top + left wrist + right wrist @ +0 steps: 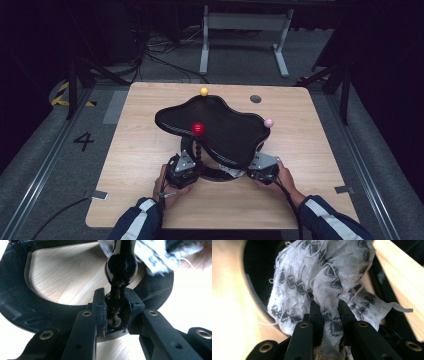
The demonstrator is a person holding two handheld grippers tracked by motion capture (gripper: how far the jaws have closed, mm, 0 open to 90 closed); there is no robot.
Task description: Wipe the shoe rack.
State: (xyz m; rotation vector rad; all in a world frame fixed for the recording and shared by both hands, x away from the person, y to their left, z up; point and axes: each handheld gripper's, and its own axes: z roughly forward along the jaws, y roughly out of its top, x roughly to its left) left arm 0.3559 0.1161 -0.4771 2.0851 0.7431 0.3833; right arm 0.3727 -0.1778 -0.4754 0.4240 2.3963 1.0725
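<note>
A pale wooden table (pixel 150 165) carried the whole job, and on it stood a black jewellery-style stand whose wavy, glossy black tray (pixel 220 127) sat tilted above a ring-shaped base (pixel 15 302). Ball-tipped posts rose around the tray: a red ball (pixel 198 128) at the near side, a yellow ball (pixel 203 91) at the far edge, a pink ball (pixel 268 122) to the right. Under the tray's near edge, the left gripper (pixel 115 315) was clamped tight on the stand's thin black stem (pixel 119 267), apparently to steady it, just below where the stem swelled into a bulb. The right gripper (pixel 329 315) had its jaws pinched on a bunched white cloth with a grey pattern (pixel 322 277), which hung crumpled against the dark stand beneath the tray, beside the base. Judging from this, the wiping of the stand was under way rather than finished: the cloth was at the lower stem and base, and nothing showed whether the tray top or the ball posts had been done; they probably remained.
</note>
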